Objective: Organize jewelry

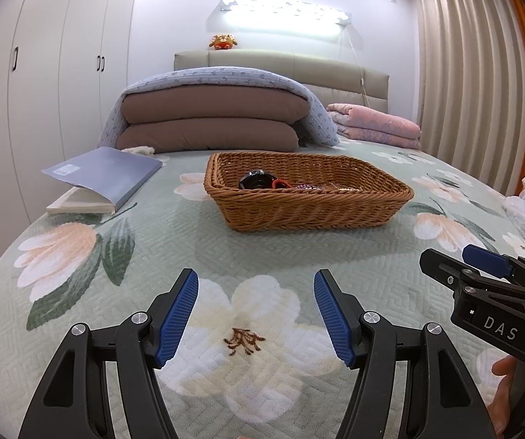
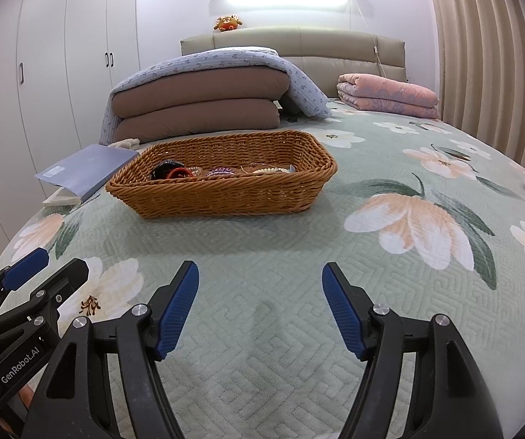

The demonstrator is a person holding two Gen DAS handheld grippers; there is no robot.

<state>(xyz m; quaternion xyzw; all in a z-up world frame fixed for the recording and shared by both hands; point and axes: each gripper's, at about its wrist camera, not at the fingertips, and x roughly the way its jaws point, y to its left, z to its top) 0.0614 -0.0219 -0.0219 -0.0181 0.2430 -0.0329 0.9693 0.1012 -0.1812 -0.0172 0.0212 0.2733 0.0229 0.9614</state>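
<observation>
- Floral bedspread (image 2: 299, 256): soft, uneven footing under the wicker basket (image 2: 226, 197).
- Jewelry pieces (image 2: 222, 172) lie tangled inside the basket; you may snag several.
- Left gripper (image 1: 256, 314), right gripper (image 2: 260, 309): jaws apart, empty, short of the basket.

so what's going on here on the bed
A person holds a two-finger tool in each hand above a floral green quilt. The left tool and right tool are both open and empty. Ahead, a brown woven wicker basket already holds jewelry. Nothing is being touched now.
</observation>
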